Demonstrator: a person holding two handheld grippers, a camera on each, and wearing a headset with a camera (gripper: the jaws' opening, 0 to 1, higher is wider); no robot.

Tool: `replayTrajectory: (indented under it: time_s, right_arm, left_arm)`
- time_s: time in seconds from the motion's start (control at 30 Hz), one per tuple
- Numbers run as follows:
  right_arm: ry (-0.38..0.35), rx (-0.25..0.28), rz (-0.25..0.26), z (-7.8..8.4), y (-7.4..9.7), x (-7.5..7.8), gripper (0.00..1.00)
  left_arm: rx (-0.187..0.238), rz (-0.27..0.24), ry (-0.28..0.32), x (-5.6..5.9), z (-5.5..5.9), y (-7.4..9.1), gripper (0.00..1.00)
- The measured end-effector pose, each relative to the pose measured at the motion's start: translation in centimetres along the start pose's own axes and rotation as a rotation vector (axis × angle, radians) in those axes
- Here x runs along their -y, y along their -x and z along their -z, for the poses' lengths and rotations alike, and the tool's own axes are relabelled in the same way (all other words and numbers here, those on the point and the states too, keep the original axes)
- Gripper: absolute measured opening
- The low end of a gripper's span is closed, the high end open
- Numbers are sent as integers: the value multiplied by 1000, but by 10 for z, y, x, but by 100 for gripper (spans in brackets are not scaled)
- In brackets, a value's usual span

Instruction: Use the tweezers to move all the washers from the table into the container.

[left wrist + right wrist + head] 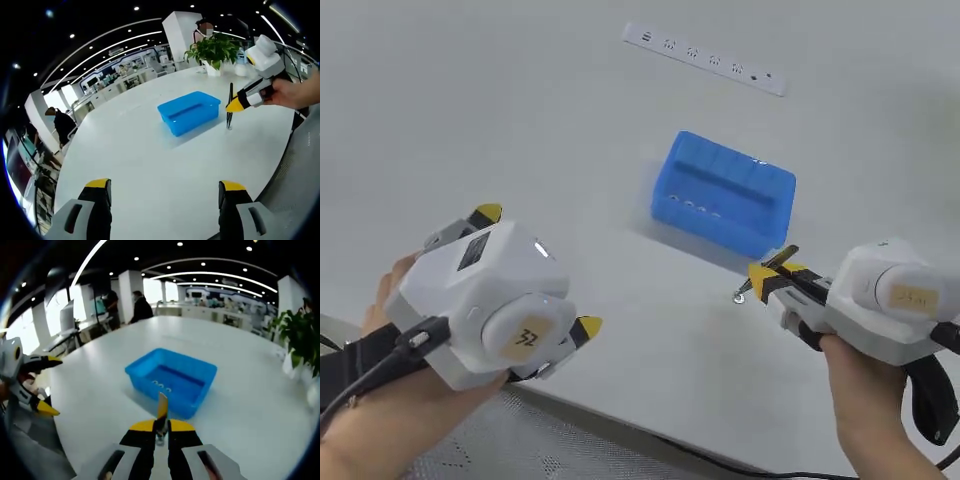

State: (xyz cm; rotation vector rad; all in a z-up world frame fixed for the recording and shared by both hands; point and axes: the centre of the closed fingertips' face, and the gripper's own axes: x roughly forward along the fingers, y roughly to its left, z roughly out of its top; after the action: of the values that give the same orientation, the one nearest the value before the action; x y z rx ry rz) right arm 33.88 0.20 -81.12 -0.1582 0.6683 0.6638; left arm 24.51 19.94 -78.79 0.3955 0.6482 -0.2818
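A blue container (725, 195) sits mid-table, and several washers (695, 208) lie inside it. My right gripper (767, 282) is shut on black tweezers (782, 262) just in front of the container's near right corner. The tweezers' tip points down at the table, where a small washer (740, 295) shows at the tip. The right gripper view looks along the tweezers (162, 407) toward the container (172, 377) and its washers (161, 386). My left gripper (537, 270) hangs open at the near left with nothing between its jaws. Its view takes in the container (190, 111) and the tweezers (230, 107).
A white power strip (705, 58) lies at the table's far side. The table's near edge runs under both hands. A potted plant (215, 50) stands at the far end of the table. People stand in the room beyond.
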Motion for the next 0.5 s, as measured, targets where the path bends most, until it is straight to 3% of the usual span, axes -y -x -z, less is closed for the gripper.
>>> replayTrajectory:
  time_s: [0.33,0.5]
  right_arm:
    - [22,13,7,2,1,0,5]
    - [30,-8,6,2,2,-1,4]
  left_arm:
    - [1,-1,-1,0,0,0,90]
    - [4,1,-2,1,-1,0,90]
